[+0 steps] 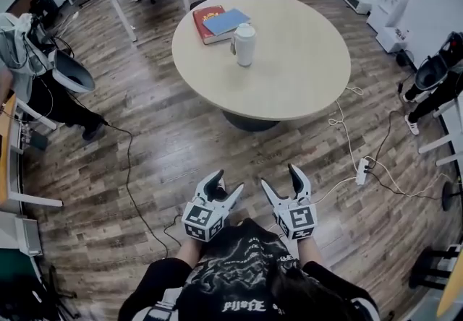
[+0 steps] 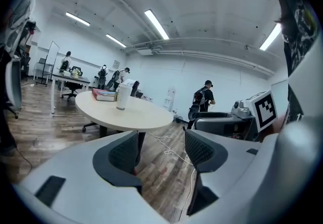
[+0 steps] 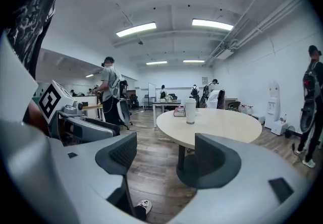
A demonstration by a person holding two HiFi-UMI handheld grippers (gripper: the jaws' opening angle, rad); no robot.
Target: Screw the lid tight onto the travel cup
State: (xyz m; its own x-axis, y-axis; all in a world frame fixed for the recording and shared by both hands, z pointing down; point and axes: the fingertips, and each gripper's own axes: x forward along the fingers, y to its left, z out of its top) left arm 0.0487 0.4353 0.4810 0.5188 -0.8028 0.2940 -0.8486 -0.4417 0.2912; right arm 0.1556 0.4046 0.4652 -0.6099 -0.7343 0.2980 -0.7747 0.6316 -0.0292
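A white travel cup (image 1: 244,44) with its lid on top stands upright on the round beige table (image 1: 304,74), near the table's far left side. The cup (image 2: 122,96) shows small and far off in the left gripper view, and the cup (image 3: 190,111) shows likewise in the right gripper view. My left gripper (image 1: 226,187) and right gripper (image 1: 281,181) hover side by side close to my body, well short of the table. Both stand open with nothing between their jaws.
A red book with a blue one on it (image 1: 217,22) lies beside the cup. White cables and a power strip (image 1: 362,170) trail over the wooden floor right of the table. Office chairs (image 1: 69,74), desks and several people stand around the room.
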